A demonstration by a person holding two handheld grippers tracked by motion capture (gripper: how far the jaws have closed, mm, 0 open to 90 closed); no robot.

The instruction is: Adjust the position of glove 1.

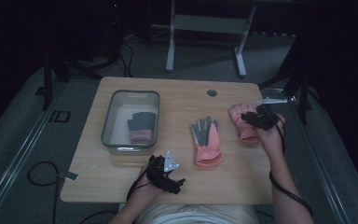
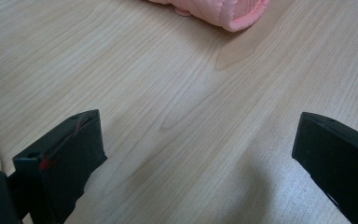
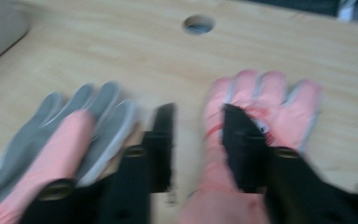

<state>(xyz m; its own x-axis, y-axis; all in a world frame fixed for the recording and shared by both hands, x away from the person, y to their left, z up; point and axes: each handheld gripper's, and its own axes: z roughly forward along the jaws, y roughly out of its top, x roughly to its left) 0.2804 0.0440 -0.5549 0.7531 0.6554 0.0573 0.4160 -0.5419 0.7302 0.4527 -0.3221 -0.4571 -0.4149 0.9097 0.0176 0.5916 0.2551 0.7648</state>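
We note the right tongs (image 1: 254,117) reaching forward over the pink glove (image 1: 242,122) at the tabletop's (image 1: 121,172) right side, jaws parted astride its edge, not clenched. Left tongs (image 1: 173,183) hover low near the front edge, released. The grey bin (image 1: 109,116) holds one grey-and-pink glove (image 1: 142,127). Another glove (image 1: 206,140) lies mid-tabletop.

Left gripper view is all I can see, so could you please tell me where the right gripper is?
Observer: The right gripper hovers at the pink glove on the table's right side, jaws apart.
Operator: Is the cuff at my top edge that glove?
Observer: No, that is the middle glove, grey-fingered, lying flat.
Operator: Anything already put away?
Observer: A third glove lies in the clear bin on the left.
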